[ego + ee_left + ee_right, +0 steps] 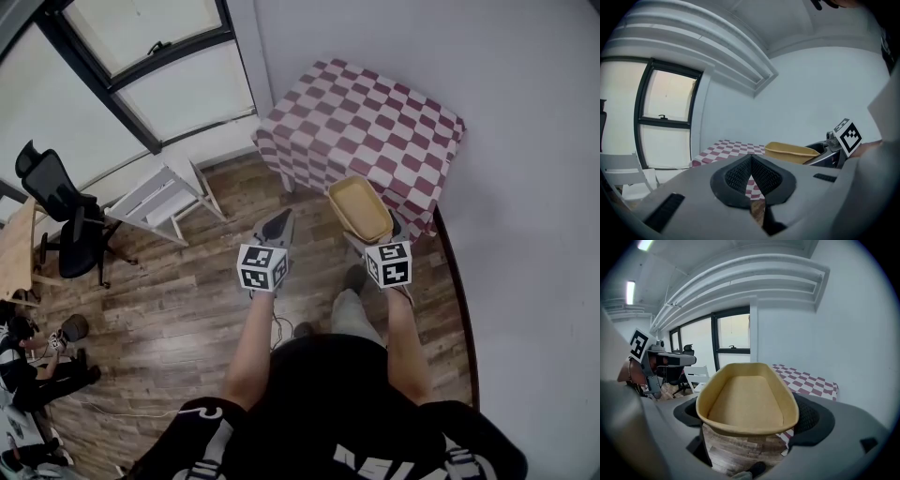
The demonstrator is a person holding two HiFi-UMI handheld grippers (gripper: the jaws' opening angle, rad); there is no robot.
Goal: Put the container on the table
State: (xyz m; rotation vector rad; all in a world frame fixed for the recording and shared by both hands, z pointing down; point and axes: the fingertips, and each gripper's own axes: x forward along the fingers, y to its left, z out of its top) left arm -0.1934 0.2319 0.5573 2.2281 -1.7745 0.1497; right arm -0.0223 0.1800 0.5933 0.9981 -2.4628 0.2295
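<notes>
The right gripper [750,419] has its jaws spread wide and pressed against the two long sides of the container [746,401], a shallow tan tray that sits level, open side up, with its far end jutting past the jaw tips. The left gripper [751,169] has its jaws closed together with nothing between them.

In the head view the container hangs at the near edge of the table [375,122], which is covered by a red-and-white checked cloth, and is not resting on the top. The left gripper is level with it, further from the table's near corner, over the wooden floor [187,309]. A white chair [164,199] stands to the table's left, and a black office chair [61,220] beyond that.
</notes>
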